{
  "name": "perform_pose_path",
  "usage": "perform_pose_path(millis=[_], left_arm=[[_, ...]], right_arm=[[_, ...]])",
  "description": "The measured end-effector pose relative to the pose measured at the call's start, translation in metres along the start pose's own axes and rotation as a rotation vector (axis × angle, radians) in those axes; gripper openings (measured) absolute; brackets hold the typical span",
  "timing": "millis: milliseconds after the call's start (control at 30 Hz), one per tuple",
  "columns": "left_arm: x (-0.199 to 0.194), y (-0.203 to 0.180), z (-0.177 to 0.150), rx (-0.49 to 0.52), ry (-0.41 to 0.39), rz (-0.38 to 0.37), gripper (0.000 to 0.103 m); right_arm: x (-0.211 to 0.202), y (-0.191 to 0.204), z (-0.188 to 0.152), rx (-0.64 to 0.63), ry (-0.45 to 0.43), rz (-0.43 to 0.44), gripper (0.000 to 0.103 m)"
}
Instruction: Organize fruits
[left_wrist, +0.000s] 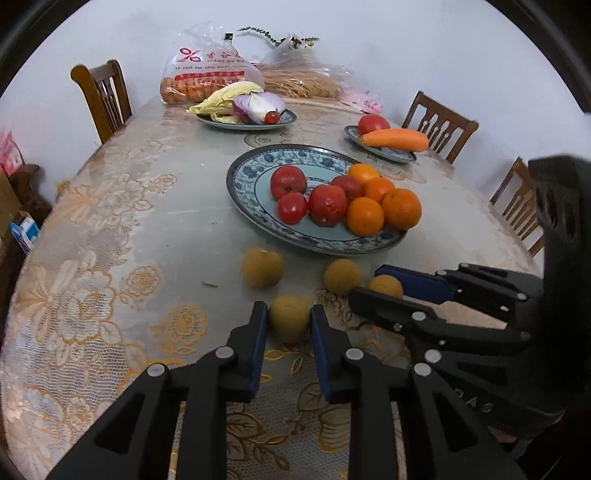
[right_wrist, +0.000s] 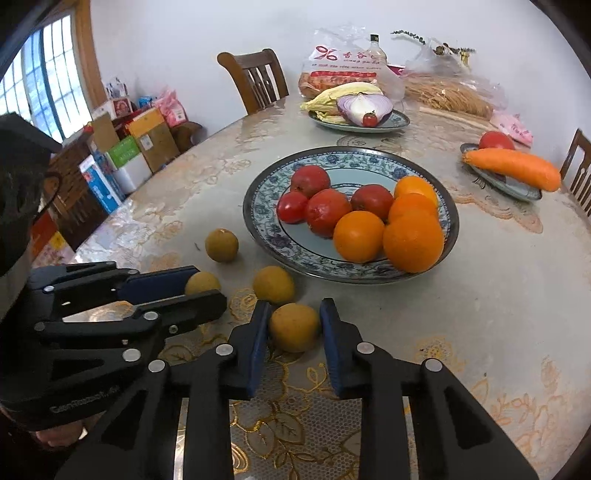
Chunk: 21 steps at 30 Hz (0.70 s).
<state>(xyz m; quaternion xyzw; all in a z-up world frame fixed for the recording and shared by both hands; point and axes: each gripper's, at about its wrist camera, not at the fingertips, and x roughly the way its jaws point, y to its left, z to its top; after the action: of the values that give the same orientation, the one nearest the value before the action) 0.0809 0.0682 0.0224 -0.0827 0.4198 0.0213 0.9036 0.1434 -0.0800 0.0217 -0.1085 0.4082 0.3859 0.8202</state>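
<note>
Several small yellow-brown round fruits lie on the floral tablecloth in front of a blue-patterned plate (left_wrist: 243, 173) (right_wrist: 258, 195) that holds red fruits and oranges. My left gripper (left_wrist: 289, 310) is shut on the nearest yellow-brown fruit (left_wrist: 289, 321), which rests on the cloth. In the right wrist view the left gripper (right_wrist: 208, 284) enters from the left with that fruit (right_wrist: 201, 281) between its pads. My right gripper (right_wrist: 295, 306) is shut on another yellow-brown fruit (right_wrist: 294, 326), also on the cloth; this fruit (left_wrist: 386, 286) shows in the left wrist view too. Two more fruits (left_wrist: 262, 267) (left_wrist: 341, 276) lie loose.
At the back stand a plate of cabbage, onion and a cherry tomato (left_wrist: 246, 123), a small plate (left_wrist: 384, 151) with a carrot and a tomato, and plastic bags (left_wrist: 207, 70). Wooden chairs (left_wrist: 101, 96) ring the table. Boxes (right_wrist: 129, 158) are stacked below the window.
</note>
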Motion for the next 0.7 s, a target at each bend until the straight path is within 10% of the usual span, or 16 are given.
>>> perform_pose_path(millis=[700], left_arm=[[-0.011,-0.003,0.002,-0.029,0.005,0.071,0.023]], right_arm=[[-0.008,-0.002,0.0,-0.003,0.006,-0.017,0.029]])
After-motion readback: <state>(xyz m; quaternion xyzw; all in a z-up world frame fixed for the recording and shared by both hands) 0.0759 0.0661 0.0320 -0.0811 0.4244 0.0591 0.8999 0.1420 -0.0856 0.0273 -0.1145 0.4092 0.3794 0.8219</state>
